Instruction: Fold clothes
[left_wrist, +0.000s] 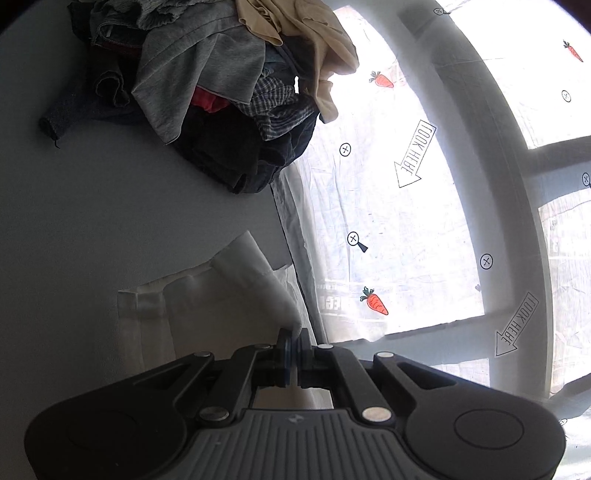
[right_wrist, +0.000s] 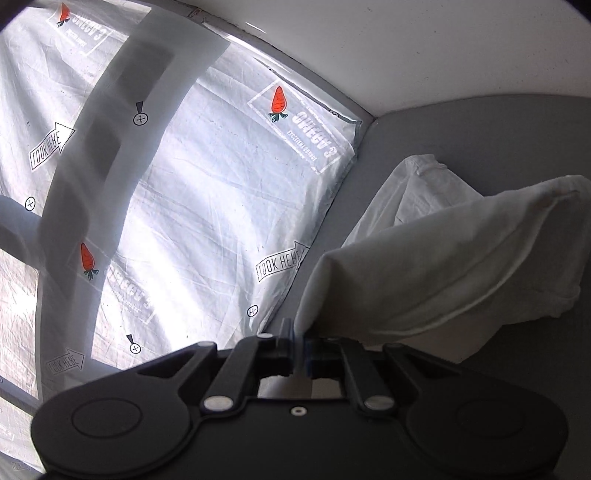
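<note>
The left gripper (left_wrist: 294, 341) and right gripper (right_wrist: 299, 341) each have jaws clenched on the white garment (left_wrist: 207, 295), which drapes ahead of them above the grey tabletop (left_wrist: 92, 206); a clothes pile (left_wrist: 221, 92) lies beyond the left jaws.

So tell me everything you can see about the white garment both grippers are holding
The white garment looks like thin, soft woven cloth with stitched hems and seams. It is partly lifted off the grey table: the left gripper and the right gripper each pinch an edge of it, jaws shut on the fabric. Between them it sags in loose folds, its lower part resting on the table near the edge. What kind of garment it is cannot be told.
</note>
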